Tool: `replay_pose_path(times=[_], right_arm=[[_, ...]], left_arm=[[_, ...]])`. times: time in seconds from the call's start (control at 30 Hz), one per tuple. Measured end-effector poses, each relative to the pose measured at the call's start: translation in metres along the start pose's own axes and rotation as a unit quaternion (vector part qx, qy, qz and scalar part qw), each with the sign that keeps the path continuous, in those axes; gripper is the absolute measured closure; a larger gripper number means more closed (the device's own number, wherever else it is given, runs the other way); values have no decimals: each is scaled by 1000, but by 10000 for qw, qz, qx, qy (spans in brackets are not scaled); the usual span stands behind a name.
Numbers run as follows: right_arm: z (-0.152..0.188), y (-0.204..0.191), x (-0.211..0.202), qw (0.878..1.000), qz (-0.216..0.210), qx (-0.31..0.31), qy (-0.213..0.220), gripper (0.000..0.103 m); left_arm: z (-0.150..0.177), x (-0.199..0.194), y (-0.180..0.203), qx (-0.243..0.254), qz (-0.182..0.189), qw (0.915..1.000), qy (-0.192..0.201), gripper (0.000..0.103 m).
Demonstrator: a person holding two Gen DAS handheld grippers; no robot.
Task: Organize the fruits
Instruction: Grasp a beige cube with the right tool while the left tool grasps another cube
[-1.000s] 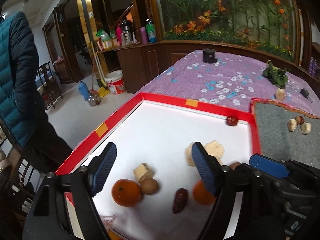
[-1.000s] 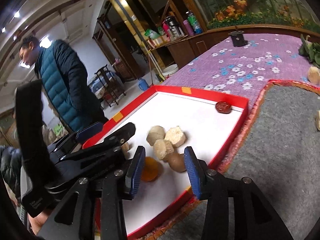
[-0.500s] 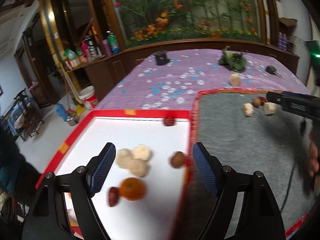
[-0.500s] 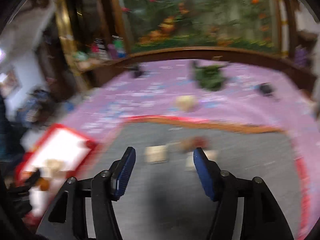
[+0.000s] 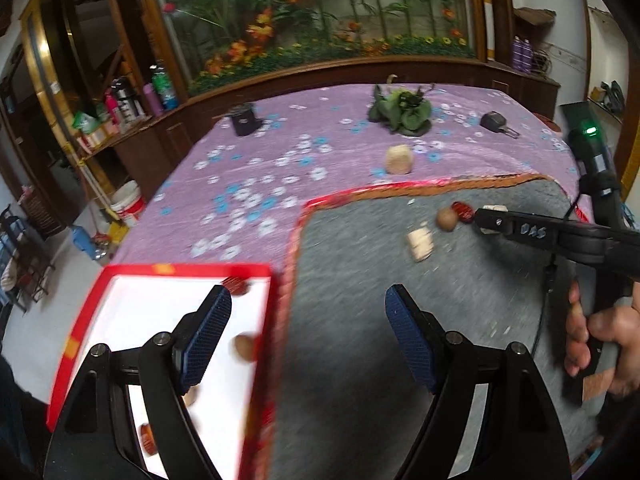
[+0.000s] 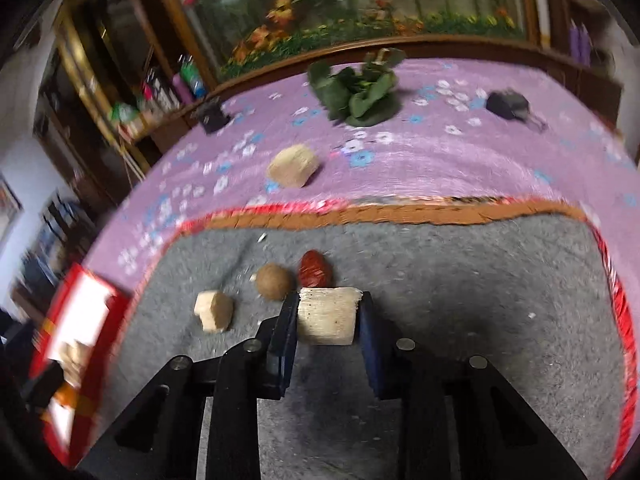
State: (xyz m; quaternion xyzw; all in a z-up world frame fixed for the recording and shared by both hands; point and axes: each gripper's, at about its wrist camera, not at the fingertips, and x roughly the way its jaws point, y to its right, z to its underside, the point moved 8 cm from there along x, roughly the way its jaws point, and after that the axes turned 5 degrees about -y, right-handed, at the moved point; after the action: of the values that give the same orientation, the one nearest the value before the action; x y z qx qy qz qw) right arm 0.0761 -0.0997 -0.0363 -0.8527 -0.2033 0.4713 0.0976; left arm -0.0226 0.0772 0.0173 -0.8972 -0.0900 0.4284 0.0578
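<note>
My right gripper [image 6: 327,322] is shut on a pale cut fruit chunk [image 6: 327,320] on the grey mat [image 6: 460,280]. Just beyond it lie a brown round fruit [image 6: 273,281], a red date [image 6: 315,273] and another pale chunk [image 6: 214,311]. My left gripper [image 5: 308,338] is open and empty, straddling the edge between the red-rimmed white tray [image 5: 256,270] and the mat. The tray holds a brown fruit [image 5: 243,347], a red date [image 5: 235,285] and others partly hidden by my fingers. The right gripper [image 5: 490,218] shows in the left wrist view.
One pale chunk [image 6: 294,166] lies on the purple flowered cloth [image 6: 440,152] beyond the mat. A green leafy bundle [image 6: 358,92], a black key fob [image 6: 508,105] and a small black cup [image 5: 244,119] stand farther back. The tray [image 6: 44,340] is at the far left.
Both grippers swung right from the tray to the grey mat. My right gripper, open before, has closed on the pale chunk. My left gripper stayed open.
</note>
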Motion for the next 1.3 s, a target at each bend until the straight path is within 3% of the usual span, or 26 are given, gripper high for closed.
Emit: replay_pose_path(times=[0.2,0.5,0.57,0.73,0.8,0.83,1.03,1.3], right_arm=[[-23,34,-27,9948,-378,828,454,74],[-32,59,-29,9867,-621,1451,381,74],[-31,59,-28,9852,-727,1517,338,74],[-30,54,-31,9850,-791,1487,372,74],[-30,54,-32,9849,-792,1490,383,74],[-30,54,-32,9851,-786,1482,379,74],[-29,53,-33,9858,-783,1429,411,74],[-31,39,-39,9874,-914,1135,615,74]], left_arm=[[-22,35,50,88,359,9988,-314,24],[-27,68,81,221,225,9980,-546,24],[-28,72,80,197,211,9982,-523,31],[-24,85,79,127,357,9971,-654,79],[-23,85,79,134,370,9976,-577,80],[-23,84,78,126,360,9977,-554,86],[-24,68,68,-71,503,9980,-369,87],[-16,14,55,-231,669,9975,66,87]])
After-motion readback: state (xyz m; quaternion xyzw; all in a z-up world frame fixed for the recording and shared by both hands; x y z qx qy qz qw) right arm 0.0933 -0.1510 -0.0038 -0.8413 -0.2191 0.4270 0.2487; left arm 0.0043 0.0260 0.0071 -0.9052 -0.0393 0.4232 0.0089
